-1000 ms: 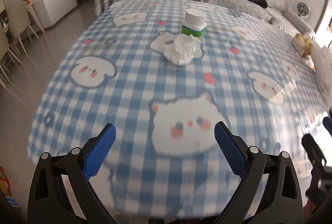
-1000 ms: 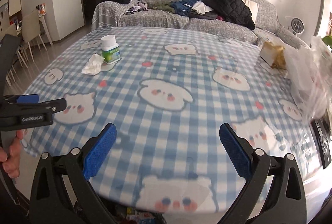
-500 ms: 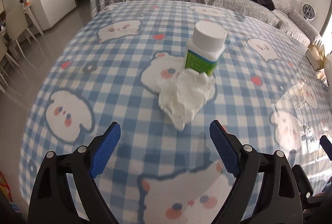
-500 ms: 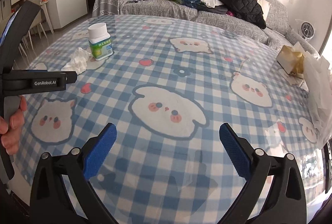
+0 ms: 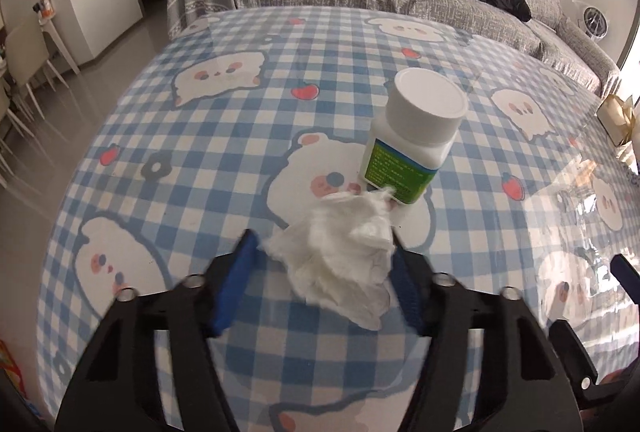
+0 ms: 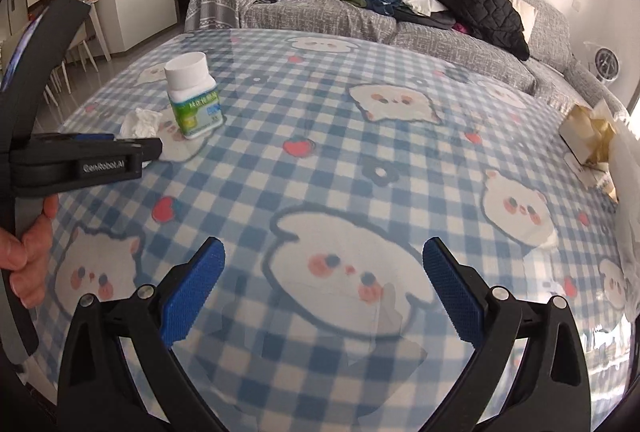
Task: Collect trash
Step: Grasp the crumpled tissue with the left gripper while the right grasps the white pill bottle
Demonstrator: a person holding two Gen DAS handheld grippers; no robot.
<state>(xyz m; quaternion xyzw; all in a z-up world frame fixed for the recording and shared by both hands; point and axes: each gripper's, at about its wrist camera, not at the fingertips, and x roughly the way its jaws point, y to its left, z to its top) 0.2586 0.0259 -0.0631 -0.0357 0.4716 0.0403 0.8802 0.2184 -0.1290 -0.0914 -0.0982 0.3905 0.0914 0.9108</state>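
Note:
A crumpled white tissue point(image 5: 340, 252) lies on the blue checked tablecloth point(image 5: 224, 159), touching the foot of a white pill bottle point(image 5: 412, 139) with a green label. My left gripper point(image 5: 326, 256) straddles the tissue and its jaws are closing; the blue pads reach the tissue's two edges without squeezing it. In the right wrist view the same tissue point(image 6: 140, 121) and bottle point(image 6: 194, 99) sit at the far left, with the left gripper point(image 6: 120, 151) beside them. My right gripper point(image 6: 322, 288) is open above a cartoon animal print, holding nothing.
A gold-coloured box point(image 6: 584, 135) and a pale plastic bag point(image 6: 628, 191) stand at the table's right edge. A grey sofa point(image 6: 360, 19) piled with clothes runs behind the table. Chairs point(image 5: 24, 71) stand at the left. A person's hand point(image 6: 28, 252) holds the left gripper.
Both grippers moved forward over the table. The left one came up around the tissue and its jaws narrowed from wide to the tissue's width. The right jaws stayed wide.

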